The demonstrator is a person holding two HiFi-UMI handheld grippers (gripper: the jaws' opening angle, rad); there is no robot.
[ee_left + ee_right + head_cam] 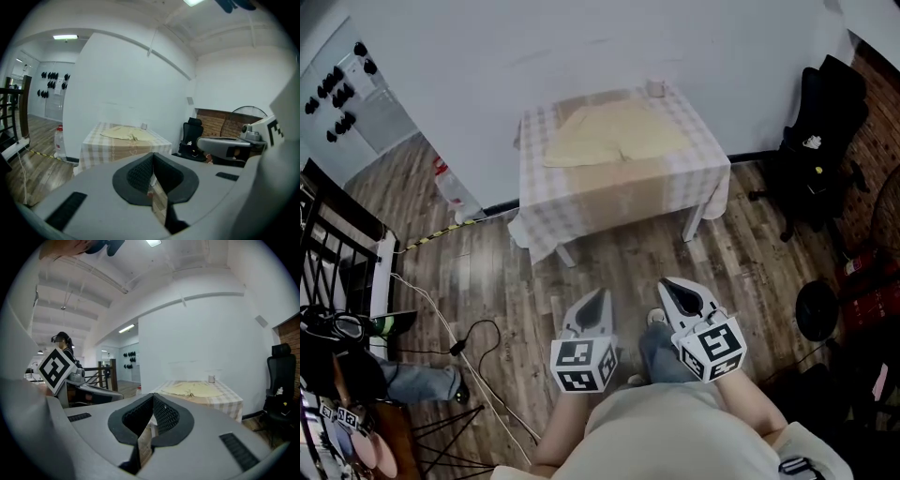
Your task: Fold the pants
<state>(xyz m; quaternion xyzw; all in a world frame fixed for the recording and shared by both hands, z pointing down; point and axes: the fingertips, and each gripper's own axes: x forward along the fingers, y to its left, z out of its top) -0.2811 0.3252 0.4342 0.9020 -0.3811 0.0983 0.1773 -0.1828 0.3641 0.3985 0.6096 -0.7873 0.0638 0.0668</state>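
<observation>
Fold not begun yet, standing well back

Left gripper (598,300) has its fingers closed on nothing. The pale yellow cloth pants (614,133) lie spread on the small check-clothed worktop (609,192) up ahead. The right gripper (675,292) is closed and empty too. Next move, I reckon: step in, open up, pinch a hem. White wall (581,47) blocks the far edge. Clear plastic bottle (450,186) off its left, black office chair (816,150) off its right, plenty of wooden floor (619,262) in front.

white item (654,88): too small to tell | chair (280,363): cut at edge
</observation>
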